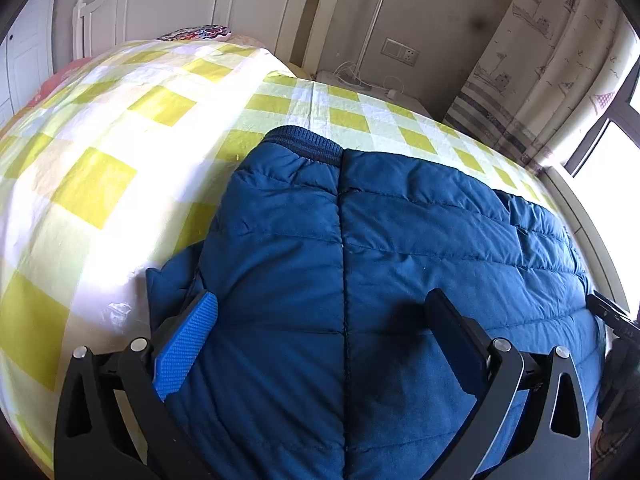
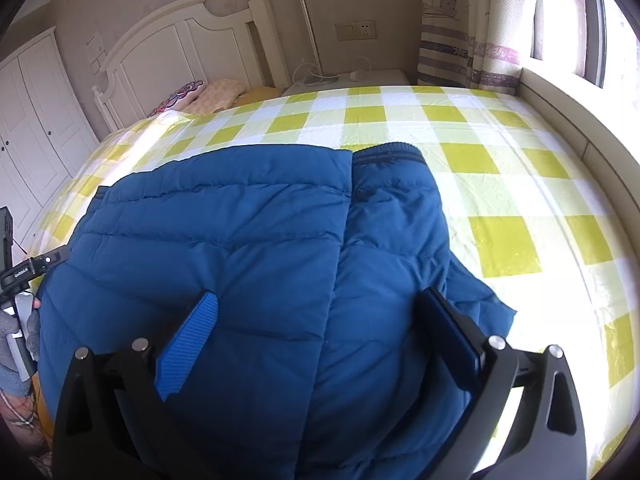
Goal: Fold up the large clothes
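A blue quilted puffer jacket (image 1: 400, 260) lies on the bed, sleeves folded in over the body, a ribbed cuff (image 1: 304, 142) at the far end. My left gripper (image 1: 320, 312) is open wide just above the jacket's near edge, nothing between its fingers. In the right wrist view the same jacket (image 2: 240, 248) fills the middle, with its cuff (image 2: 388, 156) at the far end. My right gripper (image 2: 320, 308) is also open wide over the jacket's near part, holding nothing. The left gripper's body and a gloved hand (image 2: 16, 320) show at the left edge.
The bed has a yellow-and-white checked sheet (image 2: 500, 168). A white headboard (image 2: 192, 44) and pillows (image 2: 200, 94) are at the far end. A nightstand with cables (image 2: 348, 78), a curtain (image 2: 472, 24) and a window ledge (image 2: 580, 112) are on the right.
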The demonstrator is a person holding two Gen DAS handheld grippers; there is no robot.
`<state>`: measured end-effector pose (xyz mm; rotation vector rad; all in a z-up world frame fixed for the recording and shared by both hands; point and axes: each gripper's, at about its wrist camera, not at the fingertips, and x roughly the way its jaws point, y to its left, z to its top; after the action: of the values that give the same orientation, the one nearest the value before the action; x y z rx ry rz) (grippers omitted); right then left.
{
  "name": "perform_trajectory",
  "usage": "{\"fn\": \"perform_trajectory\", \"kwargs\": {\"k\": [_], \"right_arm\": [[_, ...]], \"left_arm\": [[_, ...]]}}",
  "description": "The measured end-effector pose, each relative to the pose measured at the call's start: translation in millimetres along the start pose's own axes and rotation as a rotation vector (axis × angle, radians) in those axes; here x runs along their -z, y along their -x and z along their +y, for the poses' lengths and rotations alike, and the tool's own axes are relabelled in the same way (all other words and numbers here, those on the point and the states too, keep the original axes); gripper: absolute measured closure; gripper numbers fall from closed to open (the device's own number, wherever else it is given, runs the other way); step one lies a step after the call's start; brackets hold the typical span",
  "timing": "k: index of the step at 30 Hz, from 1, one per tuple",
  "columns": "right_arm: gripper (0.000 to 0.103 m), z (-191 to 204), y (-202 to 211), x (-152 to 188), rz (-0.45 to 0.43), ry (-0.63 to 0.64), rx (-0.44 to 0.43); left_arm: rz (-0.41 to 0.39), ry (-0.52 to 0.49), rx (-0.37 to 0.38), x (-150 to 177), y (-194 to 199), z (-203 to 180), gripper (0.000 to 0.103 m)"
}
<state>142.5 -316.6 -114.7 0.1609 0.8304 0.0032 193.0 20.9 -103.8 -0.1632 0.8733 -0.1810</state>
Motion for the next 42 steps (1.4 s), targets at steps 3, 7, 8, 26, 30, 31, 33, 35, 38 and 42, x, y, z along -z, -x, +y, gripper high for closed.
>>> {"fn": "perform_trajectory", "kwargs": {"k": [3,7,8,26,30,31,33,35,38,42], "right_arm": [[0.006,29,30,-1,-0.070,0.081,0.005],[0.006,91,59,13,-0.105,0.266,-0.045],[0.006,106,57,21,-0.095,0.311,-0.053],[0.002,33,49,69,-0.050,0.182,0.040],[0.002,6,47,85,-0.099,0.110,-0.054],[0.002,6,46,85,-0.098,0.110,-0.050],[0.002,6,45,84,-0.087,0.118,-0.043],[0.002,3,45,84,-0.079,0.107,-0.054],[0.002,2,43,83,-0.083,0.094,-0.064],[0.002,5,44,82,-0.084,0.084,-0.067]], "left_arm": [[-0.039,-0.005,-0.023,3,24,-17,0.004],[-0.100,-0.142,0.024,20,62,-75,0.004],[-0.104,-0.182,0.027,26,64,-88,0.004],[-0.050,-0.339,-0.054,83,35,-102,0.004],[-0.050,-0.341,-0.066,83,32,-104,0.004],[-0.050,-0.343,-0.067,83,31,-104,0.004],[-0.049,-0.341,-0.061,84,31,-102,0.004],[-0.050,-0.341,-0.058,84,31,-102,0.004],[-0.052,-0.345,-0.057,85,31,-102,0.004],[-0.054,-0.346,-0.056,86,31,-102,0.004]]}}
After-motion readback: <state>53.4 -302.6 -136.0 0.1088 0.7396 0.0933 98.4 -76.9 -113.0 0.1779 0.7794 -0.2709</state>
